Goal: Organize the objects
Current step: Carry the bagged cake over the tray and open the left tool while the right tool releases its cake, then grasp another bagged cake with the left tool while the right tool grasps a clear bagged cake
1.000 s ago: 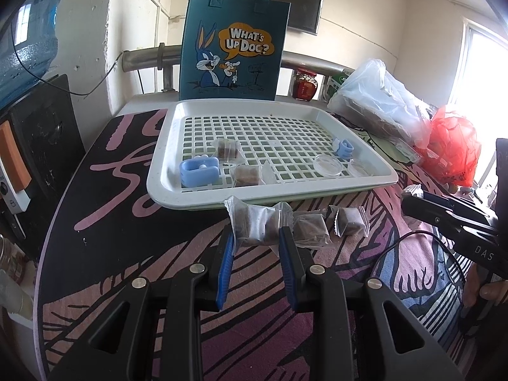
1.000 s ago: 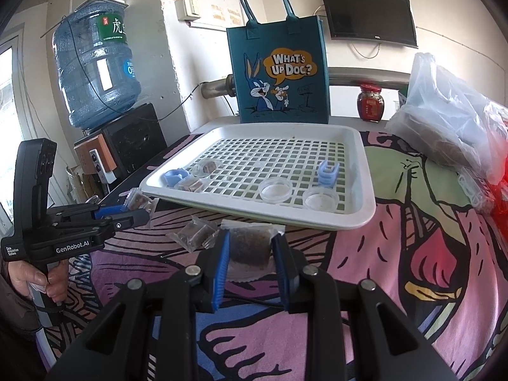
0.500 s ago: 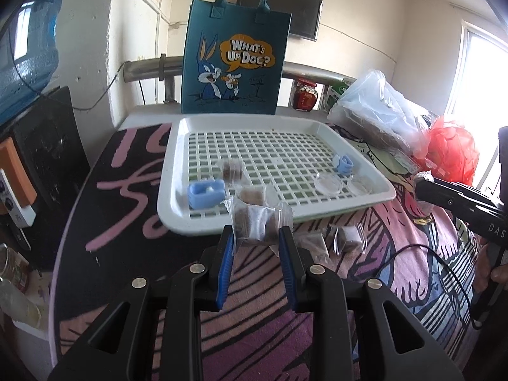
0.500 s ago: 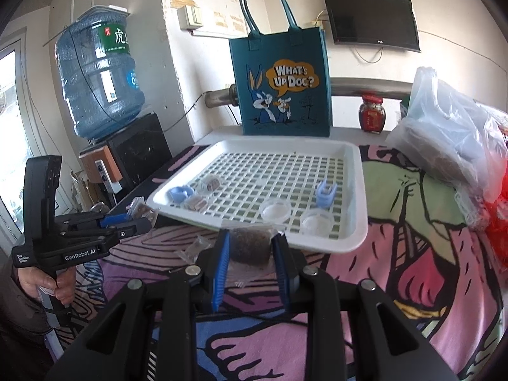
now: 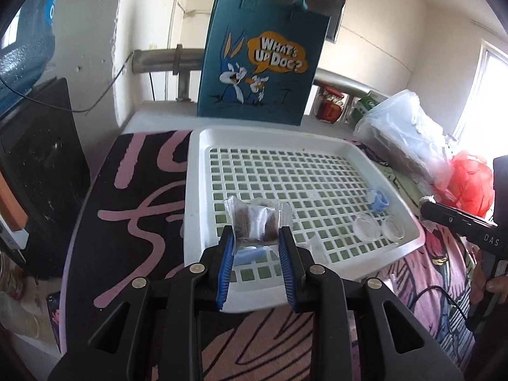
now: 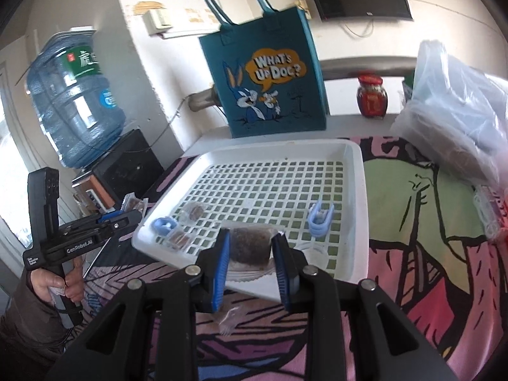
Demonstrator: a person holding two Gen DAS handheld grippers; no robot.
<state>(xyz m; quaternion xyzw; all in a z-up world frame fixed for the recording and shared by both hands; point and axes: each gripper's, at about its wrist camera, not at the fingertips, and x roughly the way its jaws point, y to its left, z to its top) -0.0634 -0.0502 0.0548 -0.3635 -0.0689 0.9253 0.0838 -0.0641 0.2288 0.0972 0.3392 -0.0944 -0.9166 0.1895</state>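
My left gripper (image 5: 255,238) is shut on a clear packet of brown snack (image 5: 255,222) and holds it above the near left part of the white slotted tray (image 5: 203,171). My right gripper (image 6: 249,243) is shut on a second brown snack packet (image 6: 249,247), above the tray's near edge (image 6: 362,190). In the tray lie a blue clip (image 6: 163,224), two small brown packets (image 6: 195,211), a light blue clip (image 6: 319,220) and two clear round lids (image 5: 366,227). The left gripper also shows in the right wrist view (image 6: 127,214) with its packet (image 6: 135,203).
A teal Bugs Bunny tote bag (image 5: 260,63) stands behind the tray. A clear plastic bag (image 5: 403,133), a red bag (image 5: 470,184) and a red jar (image 6: 371,95) are at the right. A water bottle (image 6: 74,101) and black cabinet (image 5: 41,165) are at the left.
Both grippers have lifted their packets off the tablecloth and moved forward over the tray's near edge. The other packets on the cloth have dropped out of the left view.
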